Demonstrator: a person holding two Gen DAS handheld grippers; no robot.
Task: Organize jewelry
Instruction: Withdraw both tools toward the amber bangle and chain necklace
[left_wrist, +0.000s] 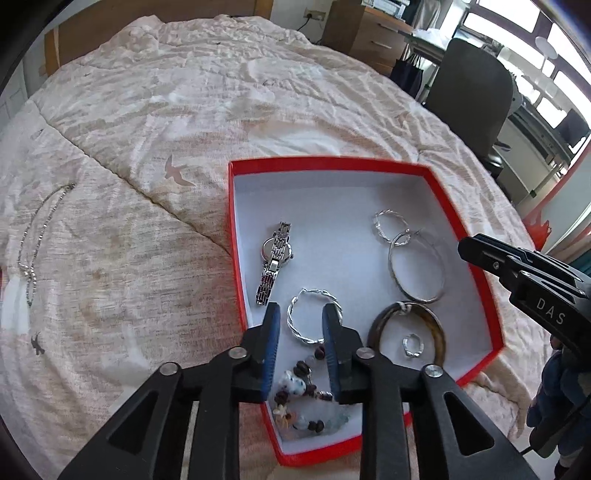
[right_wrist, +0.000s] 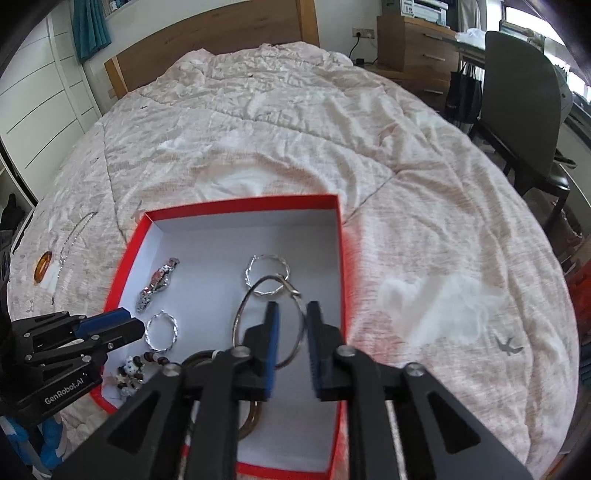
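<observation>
A red box (left_wrist: 236, 236) with a white inside lies on the bed; it also shows in the right wrist view (right_wrist: 341, 258). It holds a silver watch (left_wrist: 275, 264), twisted silver hoops (left_wrist: 308, 319), a large plain hoop (left_wrist: 417, 269), a brown bangle (left_wrist: 437, 332), a small ring (left_wrist: 413, 345) and a bead bracelet (left_wrist: 295, 387). My left gripper (left_wrist: 300, 314) is open over the box, its fingers either side of a twisted hoop. My right gripper (right_wrist: 292, 312) is open and empty above the large hoop (right_wrist: 243, 314). A silver chain (left_wrist: 37, 236) and an amber ring (right_wrist: 43, 266) lie on the bedspread to the left.
The pale pink bedspread (right_wrist: 295, 129) fills both views. A wooden headboard (right_wrist: 207, 40) is at the far end. A dark chair (right_wrist: 524, 92) and a wooden drawer unit (right_wrist: 417, 40) stand to the right of the bed.
</observation>
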